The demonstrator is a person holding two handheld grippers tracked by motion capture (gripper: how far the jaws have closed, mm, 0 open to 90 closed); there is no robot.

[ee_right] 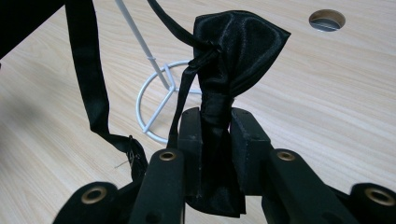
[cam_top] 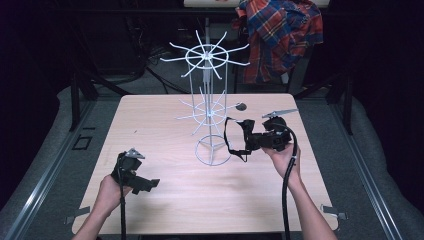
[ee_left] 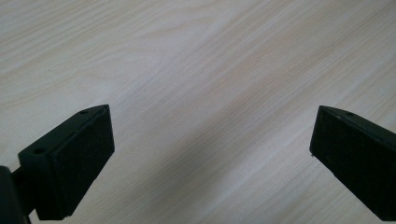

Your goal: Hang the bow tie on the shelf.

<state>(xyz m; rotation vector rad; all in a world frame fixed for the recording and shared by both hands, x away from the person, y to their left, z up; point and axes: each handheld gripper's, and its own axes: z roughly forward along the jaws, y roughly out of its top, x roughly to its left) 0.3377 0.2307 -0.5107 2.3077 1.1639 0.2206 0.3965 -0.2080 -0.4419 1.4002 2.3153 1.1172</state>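
On the pale wooden worktop (cam_top: 165,195) stands a white wire display rack (cam_top: 209,107) with two tiers of radiating prongs and a ring base. The right hand-held gripper (cam_top: 250,141) is held just to the right of the rack's base, above the surface, its jaws pressed together on the middle of a black satin bow tie (ee_right: 233,51). The tie's bow fans out above the jaws in the right gripper view, and its black strap (ee_right: 88,74) (with what looks like a small metal clasp, though it is too blurred to be sure) loops down to the left, hanging beside the rack's ring base (ee_right: 159,102). The left hand-held gripper (cam_top: 150,184) sits low near the worktop's front left, well apart from the rack, its jaws spread wide over bare wood. A round hole (ee_right: 327,19) marks the worktop's far side, and a plaid shirt (cam_top: 280,35) hangs behind.
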